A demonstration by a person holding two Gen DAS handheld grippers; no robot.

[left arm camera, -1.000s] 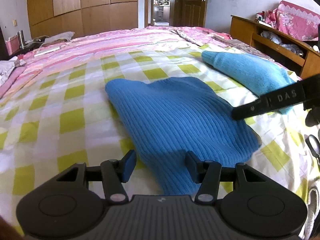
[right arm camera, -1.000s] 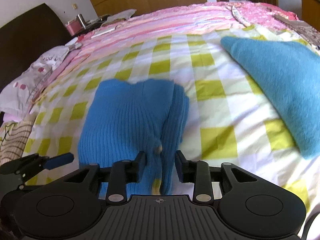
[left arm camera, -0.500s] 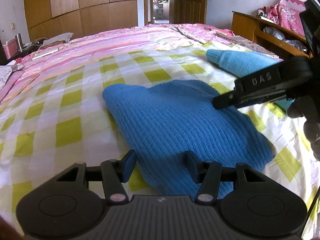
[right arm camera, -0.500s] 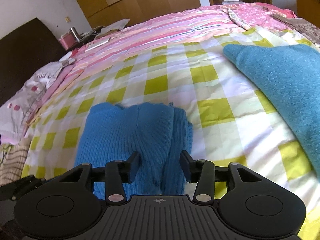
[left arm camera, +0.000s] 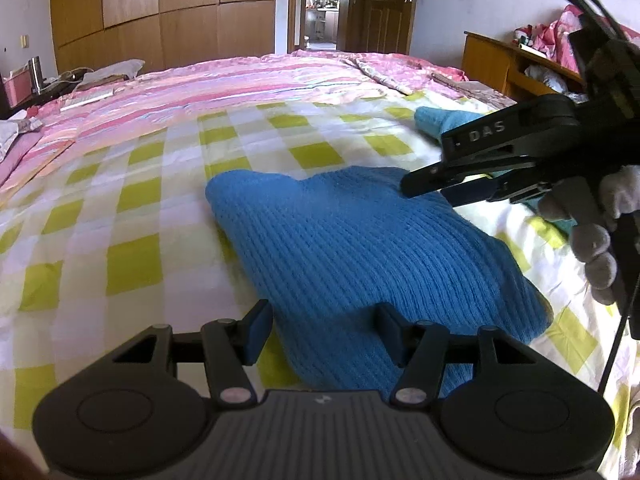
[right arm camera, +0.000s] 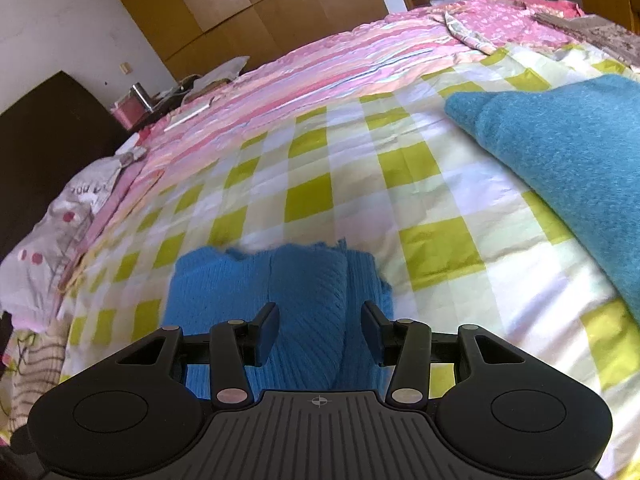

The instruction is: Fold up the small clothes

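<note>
A home bedroom: made bed [left arm camera: 248, 92], wooden wardrobe [left arm camera: 160, 20], door [left arm camera: 380, 4].

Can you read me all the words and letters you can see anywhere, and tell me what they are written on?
"DAS": raised letters on the side of the right gripper, seen from the left wrist camera.
Dark letters on the white cloth with red spots at the bed's left edge: upside down and blurred, not readable.
Small crosshair mark on the right gripper's body: a sign, no letters.
Nothing else readable.
</note>
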